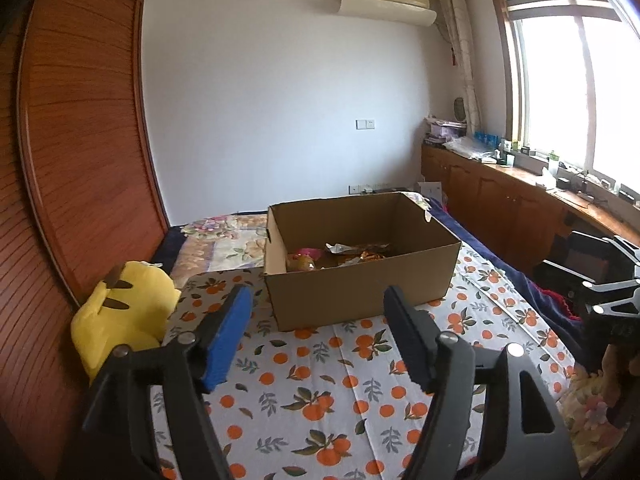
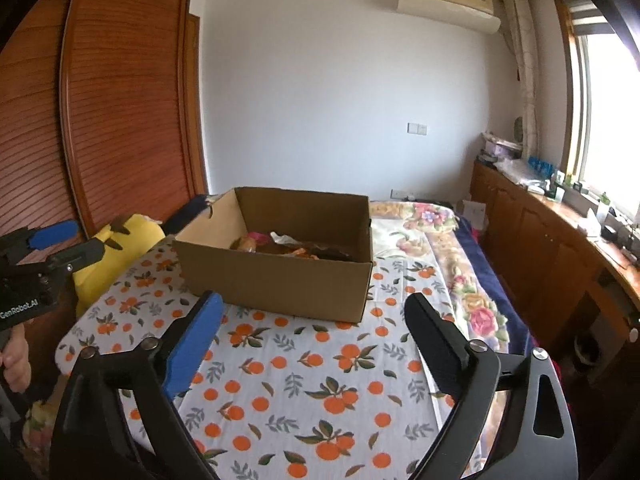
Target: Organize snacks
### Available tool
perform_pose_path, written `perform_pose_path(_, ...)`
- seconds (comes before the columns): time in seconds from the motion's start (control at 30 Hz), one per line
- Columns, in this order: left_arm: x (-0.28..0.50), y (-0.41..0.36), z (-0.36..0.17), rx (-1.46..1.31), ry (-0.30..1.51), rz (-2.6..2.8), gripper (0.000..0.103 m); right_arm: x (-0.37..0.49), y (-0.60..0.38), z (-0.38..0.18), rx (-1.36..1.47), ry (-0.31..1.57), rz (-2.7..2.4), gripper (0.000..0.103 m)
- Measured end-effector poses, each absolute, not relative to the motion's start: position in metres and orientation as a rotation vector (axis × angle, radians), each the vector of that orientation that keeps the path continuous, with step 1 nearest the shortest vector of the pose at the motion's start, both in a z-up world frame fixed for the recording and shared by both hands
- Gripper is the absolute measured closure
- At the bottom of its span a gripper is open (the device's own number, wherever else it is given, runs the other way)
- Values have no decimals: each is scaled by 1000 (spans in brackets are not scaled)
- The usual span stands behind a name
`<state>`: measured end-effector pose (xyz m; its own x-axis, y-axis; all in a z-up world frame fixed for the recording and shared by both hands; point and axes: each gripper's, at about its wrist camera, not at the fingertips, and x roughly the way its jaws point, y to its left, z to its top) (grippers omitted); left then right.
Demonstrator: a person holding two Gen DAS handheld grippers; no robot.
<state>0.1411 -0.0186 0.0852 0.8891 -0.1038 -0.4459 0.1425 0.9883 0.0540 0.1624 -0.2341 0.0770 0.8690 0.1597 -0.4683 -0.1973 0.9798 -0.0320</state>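
The cardboard box point(image 1: 360, 276) stands open-topped on the orange-print cloth point(image 1: 320, 392) that covers the bed point(image 2: 440, 240), at 12 o'clock from both grippers and well apart from their tips. Snack packets point(image 1: 340, 254) lie loose on the box floor: a pink-topped packet at 9 o'clock inside the box, with crumpled foil wrappers toward the centre; individual types cannot be told. The left gripper point(image 1: 318, 340) hangs above the cloth with its jaws spread apart and nothing between them. The right gripper point(image 2: 312, 344) hangs likewise, jaws spread wide and holding nothing. In the right wrist view, the left gripper appears at 9 o'clock, carried by a hand point(image 2: 14, 364). A yellow plush toy point(image 1: 124, 316) sits at the bed edge at 9 o'clock from the box, against the slatted wooden wardrobe point(image 1: 80, 140). A wooden cabinet point(image 2: 540, 240) under the window runs along 3 o'clock.
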Motion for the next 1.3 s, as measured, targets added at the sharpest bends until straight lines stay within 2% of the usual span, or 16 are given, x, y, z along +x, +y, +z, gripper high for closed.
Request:
perform_pose_path(0.07, 135, -16, 86, 89, 454, -119, 26, 158, -234, 78, -74, 478, 187, 0)
perform_pose_path(0.13, 129, -12, 87, 85, 445, -113, 23, 154, -233, 79, -75, 479, 188, 0)
perform_pose_path(0.37, 107, -13, 85, 103, 408, -104, 0, 144, -233, 78, -58, 483, 175, 0)
perform_pose_path(1.3, 49, -6, 49, 32, 447, -33, 0, 80, -237, 51, -18, 468, 95, 0)
